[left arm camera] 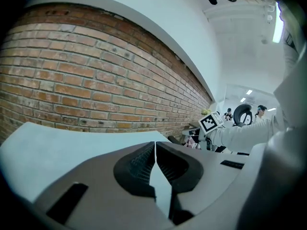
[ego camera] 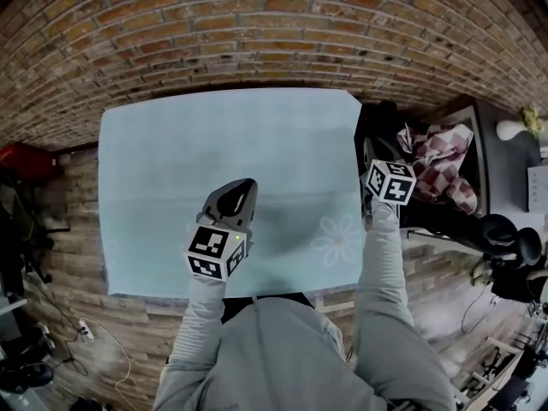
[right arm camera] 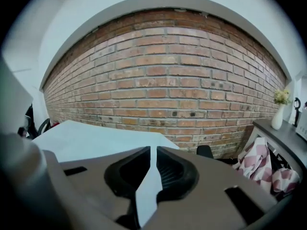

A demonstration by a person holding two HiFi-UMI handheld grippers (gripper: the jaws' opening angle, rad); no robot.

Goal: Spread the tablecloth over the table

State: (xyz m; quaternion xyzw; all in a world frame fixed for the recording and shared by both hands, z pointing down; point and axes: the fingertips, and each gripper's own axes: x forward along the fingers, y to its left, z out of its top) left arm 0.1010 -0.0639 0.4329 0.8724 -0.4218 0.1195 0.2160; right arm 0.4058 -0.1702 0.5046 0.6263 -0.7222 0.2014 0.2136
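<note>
Brick wall [ego camera: 257, 24] at the back, pale blue tablecloth [ego camera: 223, 152] spread flat just before it, left gripper [left arm camera: 155, 145] clenched on nothing above the cloth's near edge, right gripper [right arm camera: 150, 150] likewise closed and empty over its right edge, checked cloth [ego camera: 445, 165] heaped off to the right

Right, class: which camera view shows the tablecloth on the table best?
The head view: it looks down on almost all of the pale blue tablecloth, flower print included. The left gripper view catches only a low, foreshortened stretch; the right gripper view shows just its far corner area.
</note>
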